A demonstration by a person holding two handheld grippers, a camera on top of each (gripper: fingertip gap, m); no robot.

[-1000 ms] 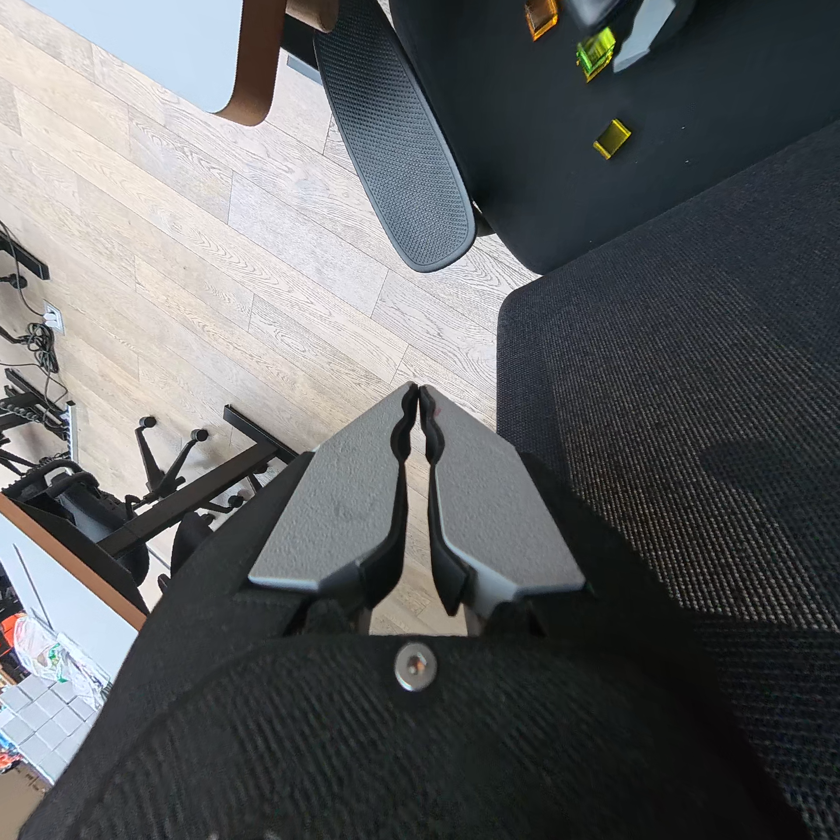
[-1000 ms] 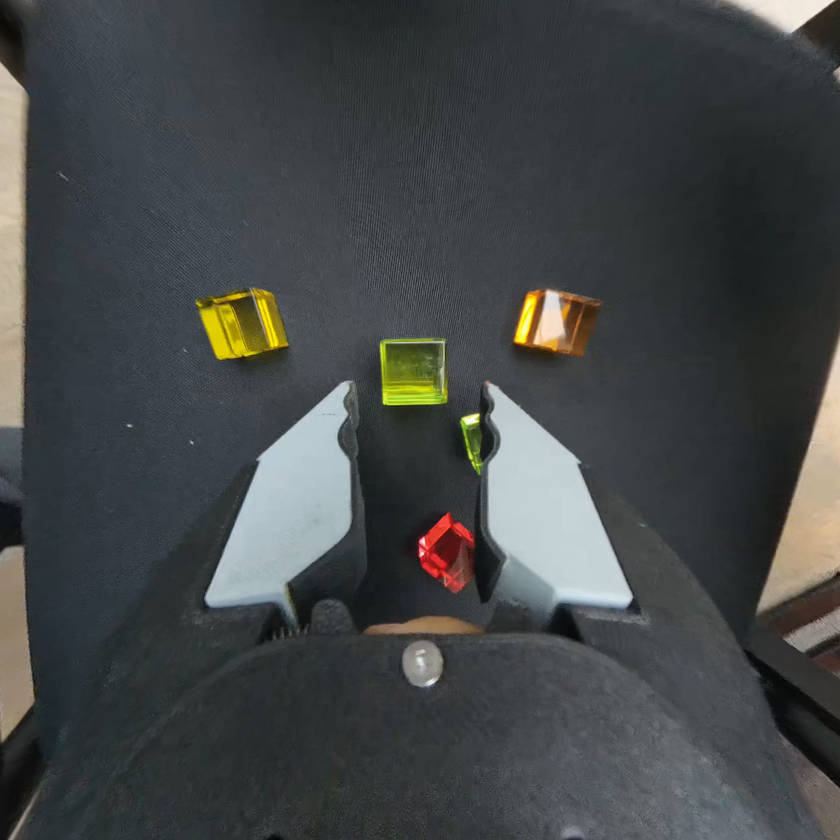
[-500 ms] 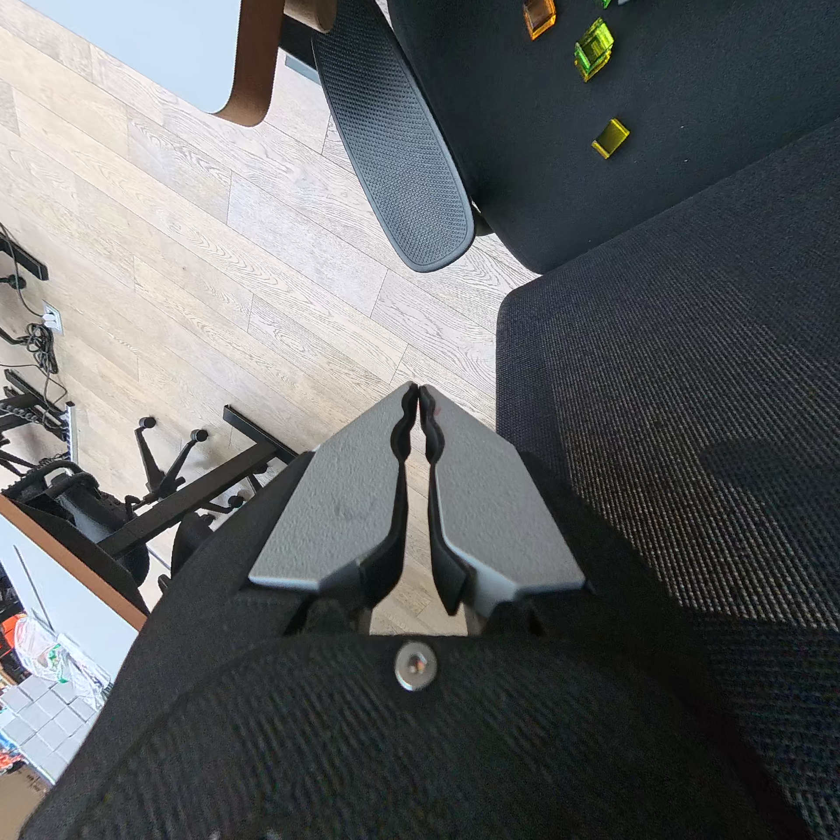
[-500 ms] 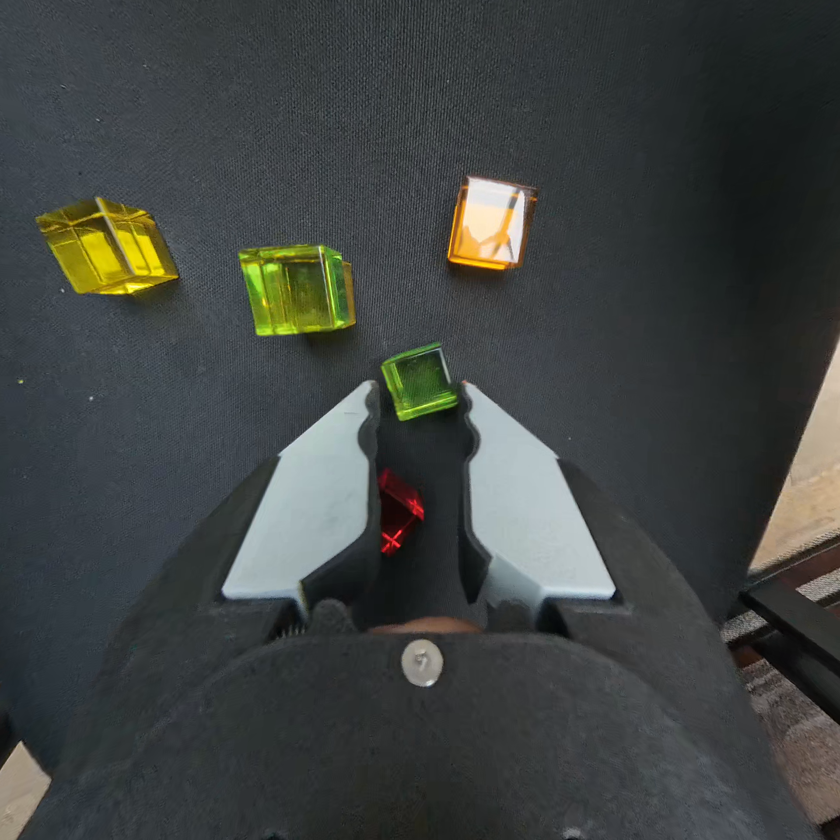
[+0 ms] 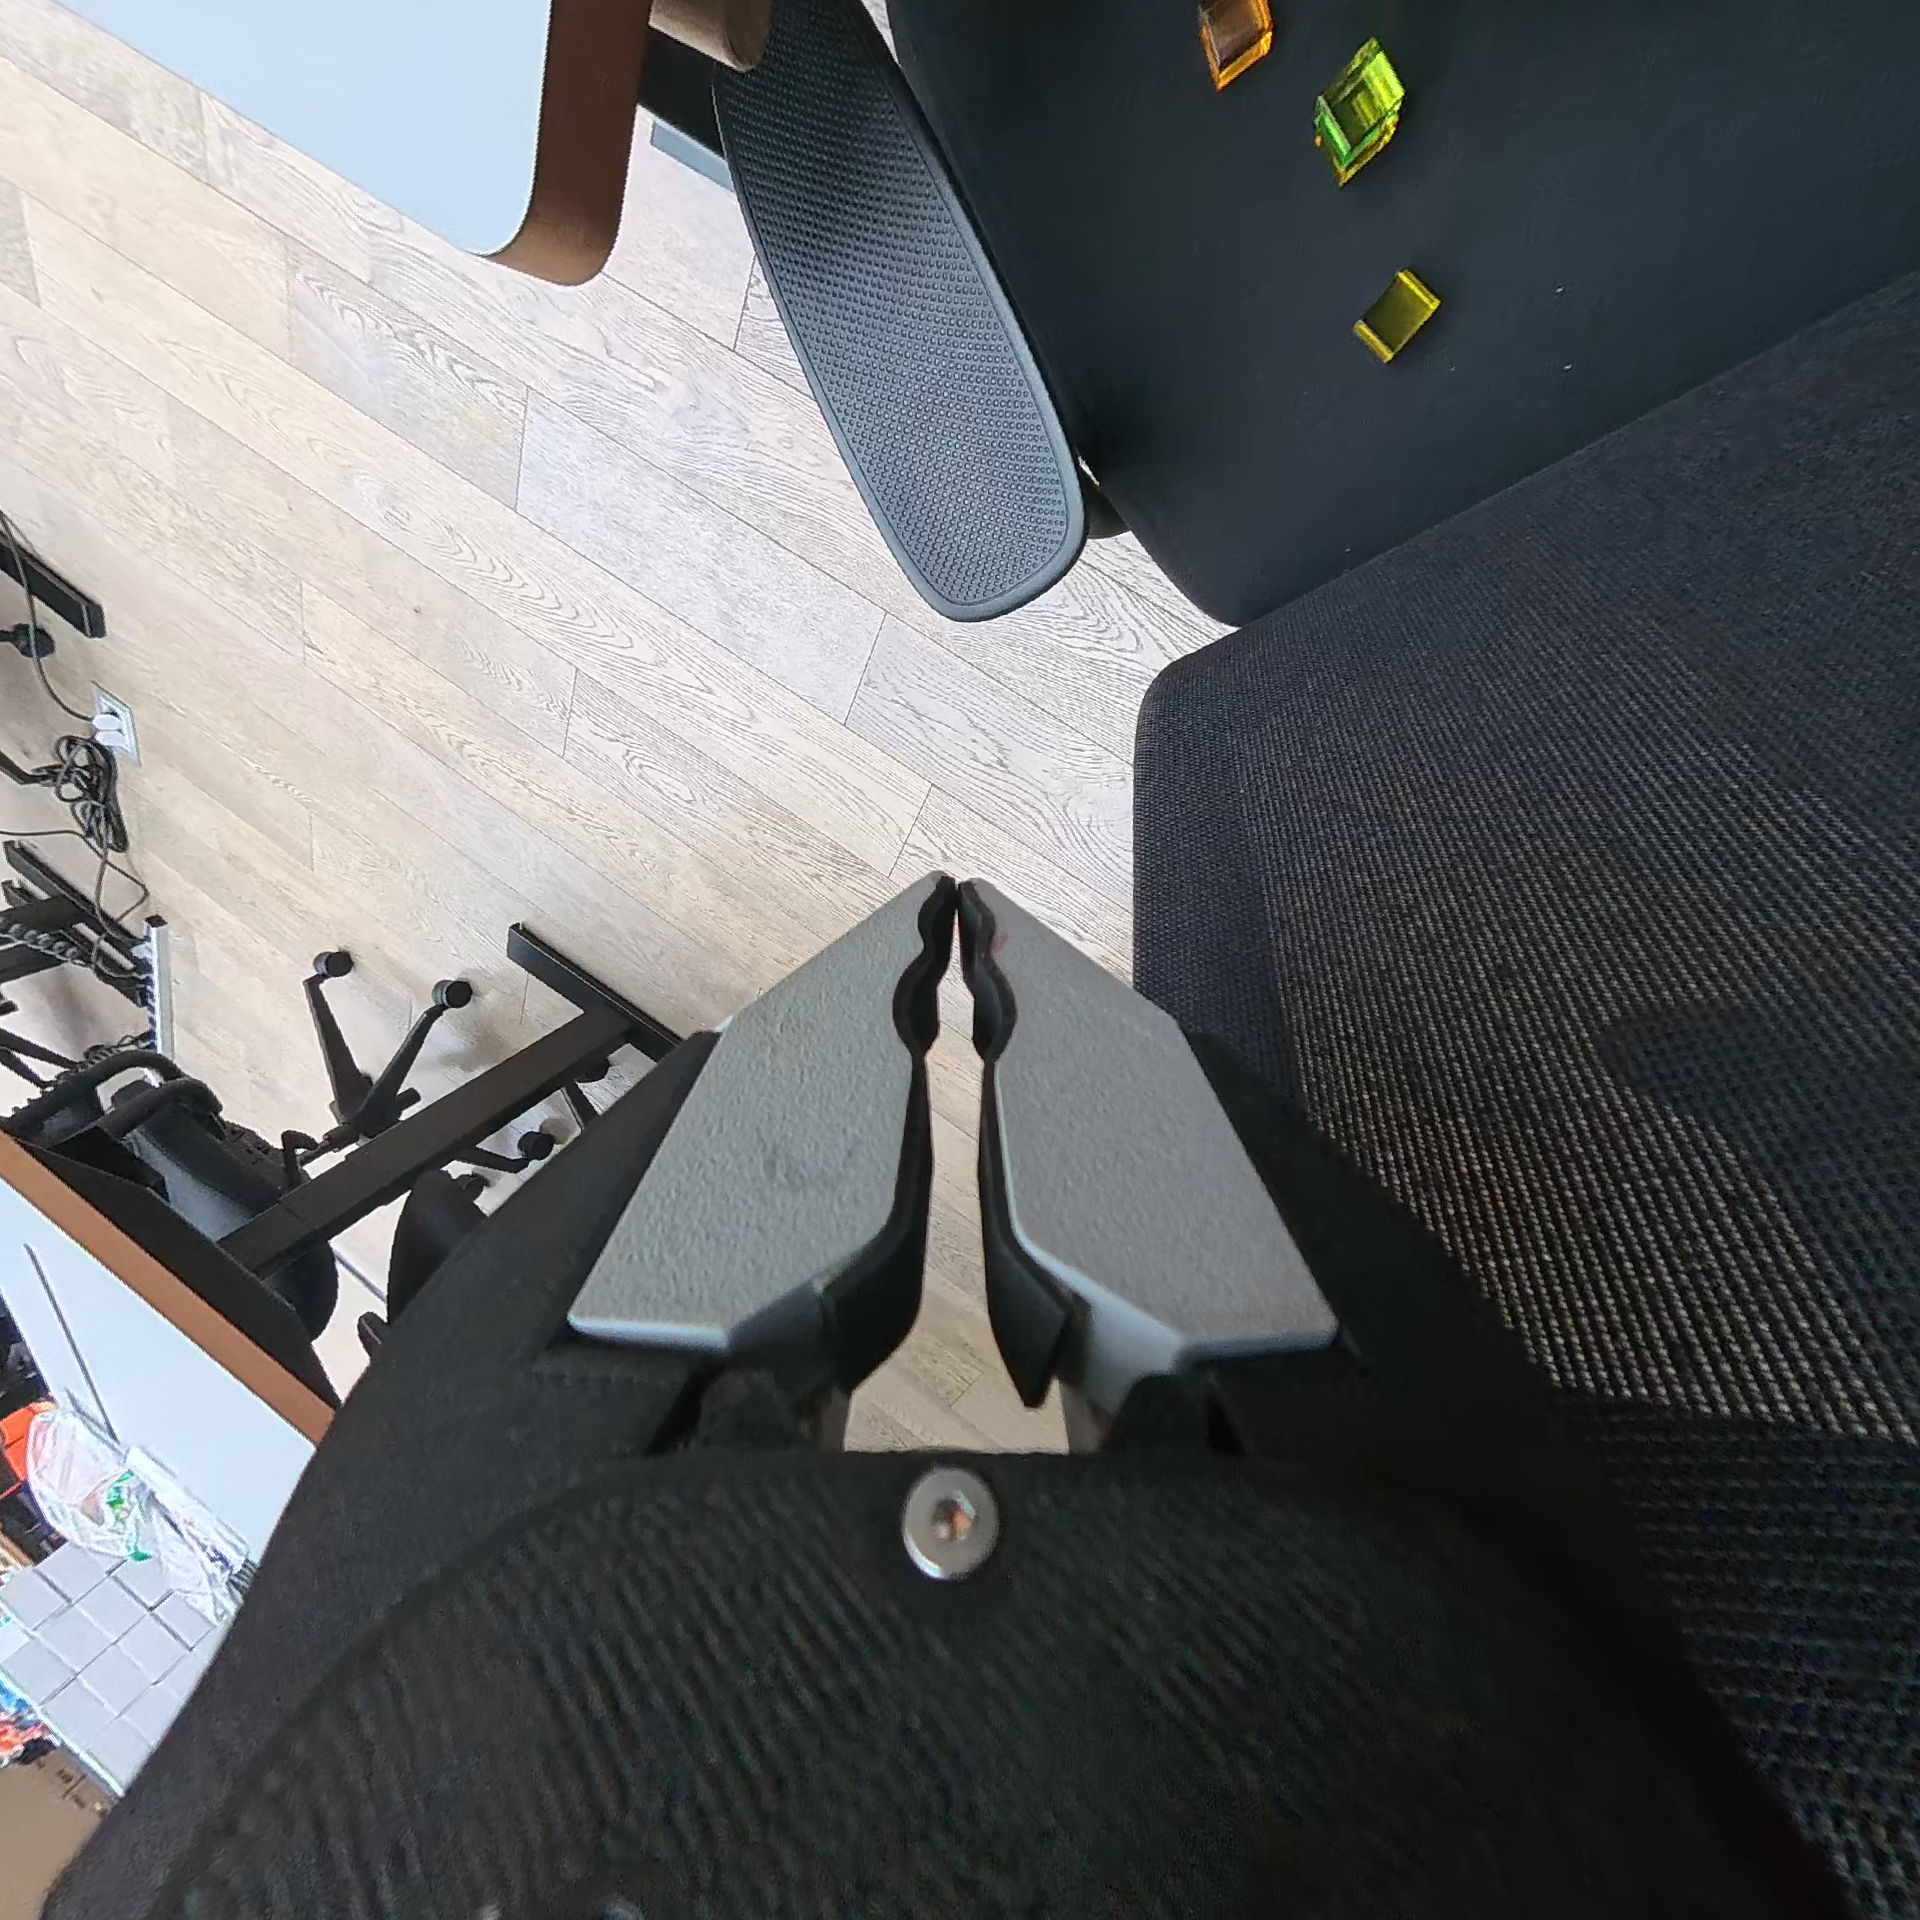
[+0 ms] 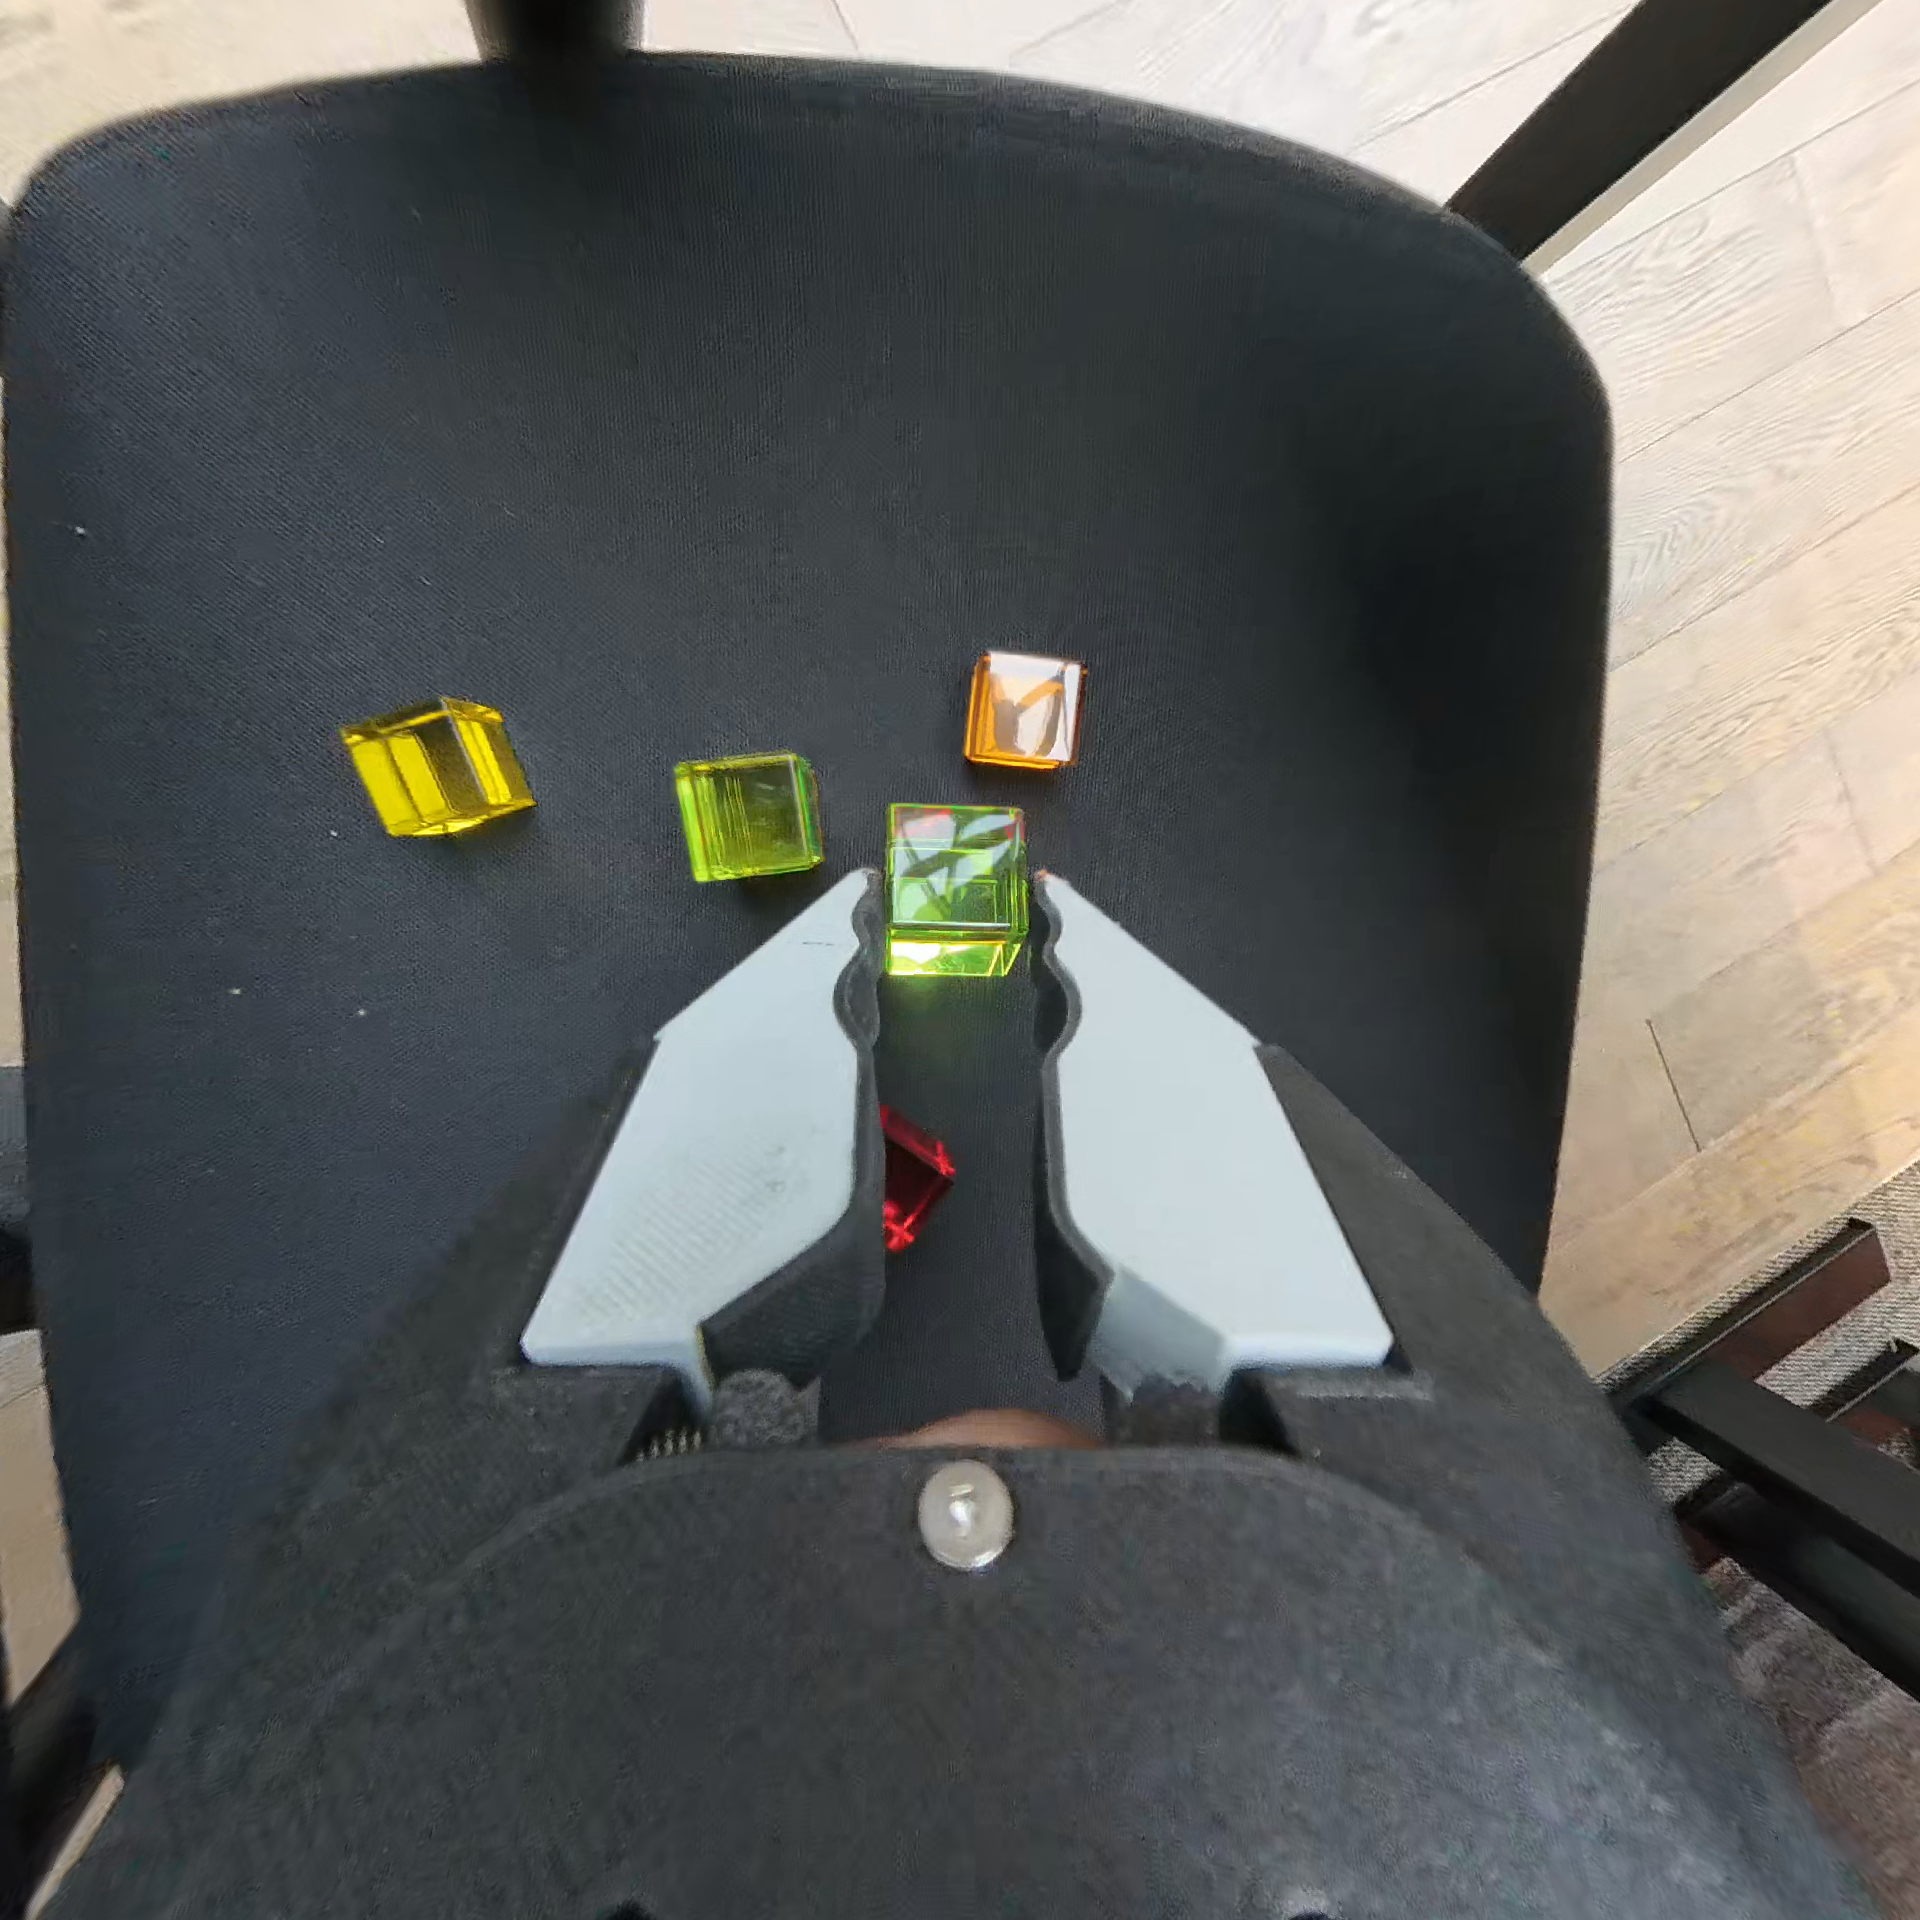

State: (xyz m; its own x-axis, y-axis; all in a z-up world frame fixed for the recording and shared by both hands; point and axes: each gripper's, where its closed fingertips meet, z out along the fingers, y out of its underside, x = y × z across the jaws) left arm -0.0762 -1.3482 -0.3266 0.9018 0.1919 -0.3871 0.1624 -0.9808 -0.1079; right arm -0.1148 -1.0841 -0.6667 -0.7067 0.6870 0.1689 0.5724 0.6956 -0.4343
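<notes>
My right gripper (image 6: 956, 899) is shut on a clear green cube (image 6: 956, 883) and holds it above a black chair seat (image 6: 727, 416). On the seat lie a yellow cube (image 6: 436, 767), a lime cube (image 6: 748, 816), an orange cube (image 6: 1027, 712) and a red cube (image 6: 912, 1179), the red one seen between my fingers. My left gripper (image 5: 954, 896) is shut and empty, over the wooden floor beside a second dark seat cushion (image 5: 1558, 935). In the left wrist view the orange cube (image 5: 1234, 42), lime cube (image 5: 1359, 112) and yellow cube (image 5: 1397, 315) lie far off.
The left wrist view shows a dotted black armrest (image 5: 904, 332), a pale table with a brown edge (image 5: 436, 114), a chair base with castors (image 5: 395, 1060) and cables (image 5: 73, 769) on the floor (image 5: 520, 675). The right wrist view shows a black frame (image 6: 1787, 1444) at the right. My right fingertips sit around 45 cm from my left ones.
My right gripper closed on the green cube and lifted it off the seat, drawing back so the whole seat shows. The left gripper has barely moved.
</notes>
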